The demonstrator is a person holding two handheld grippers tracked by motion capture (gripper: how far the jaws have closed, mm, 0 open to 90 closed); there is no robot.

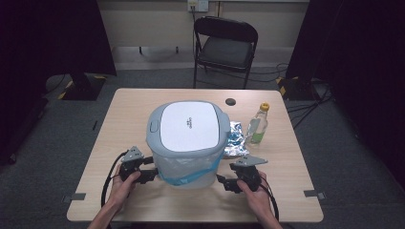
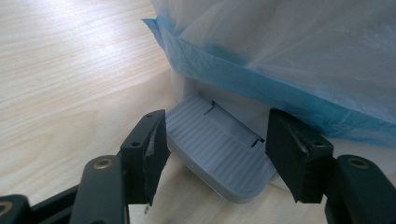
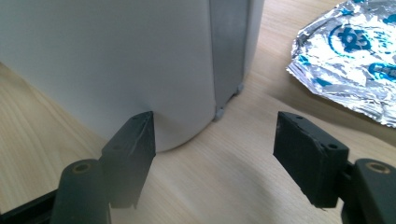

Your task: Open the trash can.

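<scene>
Bin (image 1: 188, 143) centre – foil wrapper (image 1: 236, 138) and bottle (image 1: 258, 125) just right.

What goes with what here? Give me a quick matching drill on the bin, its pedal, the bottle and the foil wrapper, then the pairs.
Things:
1. bin
2. pedal
3. bottle
4. foil wrapper

Descriptions:
A. crumpled silver, flat on the table
B. yellow cap, upright
C. grey and ribbed, between the left gripper jaws
D. white lid, blue-edged bag liner

Pairs: 1-D, 2-C, 3-B, 4-A
</scene>
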